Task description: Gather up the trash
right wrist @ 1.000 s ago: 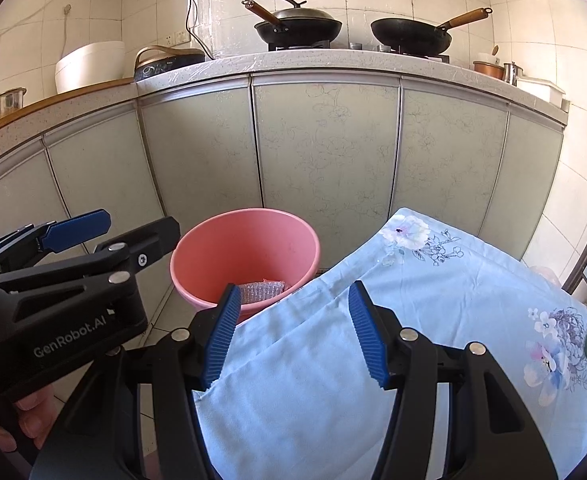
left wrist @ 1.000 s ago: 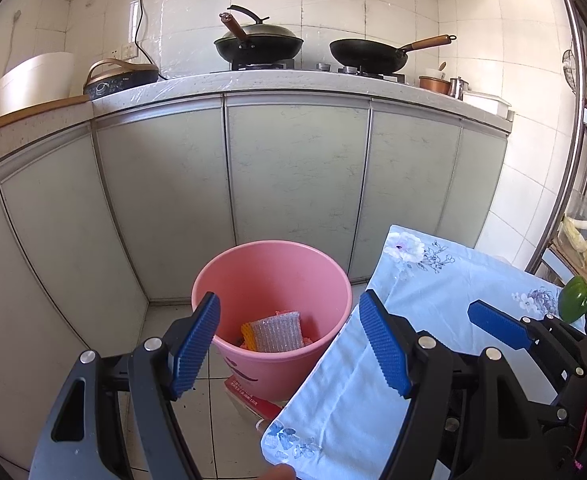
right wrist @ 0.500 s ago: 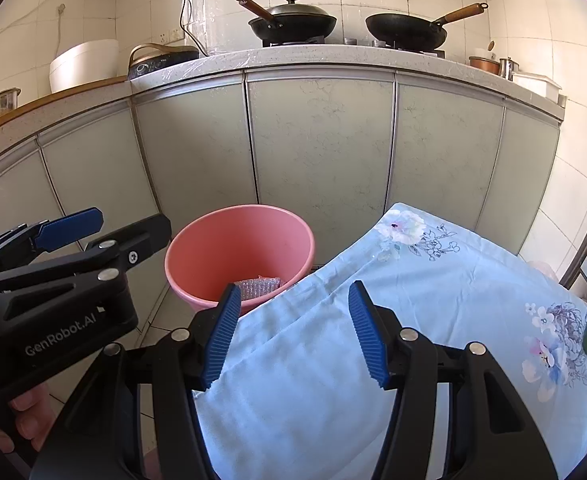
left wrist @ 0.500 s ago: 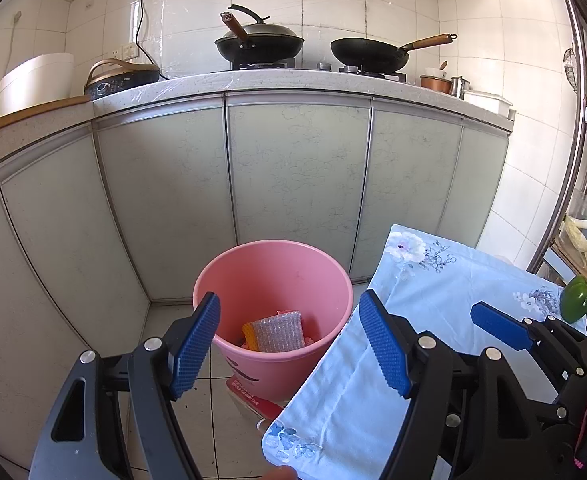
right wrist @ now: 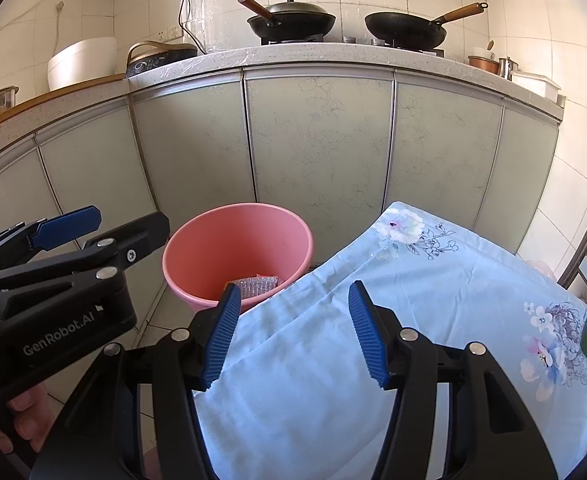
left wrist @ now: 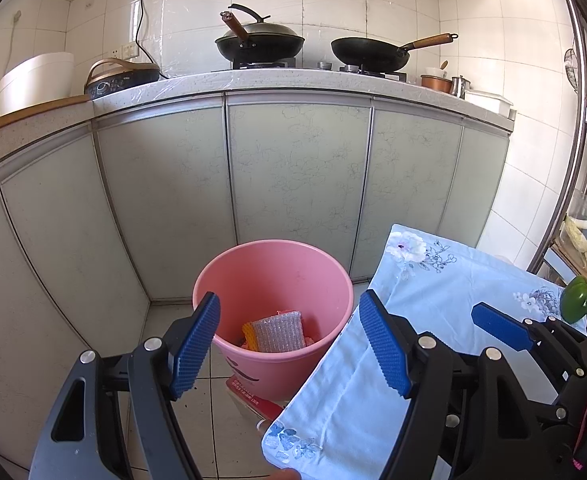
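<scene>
Two grippers are held side by side above the near edge of a table draped in a pale blue flowered cloth. The left gripper is seen with its blue ribbed pads spread wide and nothing between them; it is aimed over the pink bucket. The right gripper is likewise spread apart and empty, held above the cloth without contact.

The pink bucket is placed on the tiled floor, just beside the table's left edge and in front of pale cabinet doors. Trash is lodged at its bottom: a piece of bubble wrap lies over an orange item, of which only an edge is shown. A red-and-white packet is seen on the floor at the foot of the bucket.

A green pepper is set at the far right edge of the table. Two dark pans are kept on the stove above the cabinets.
</scene>
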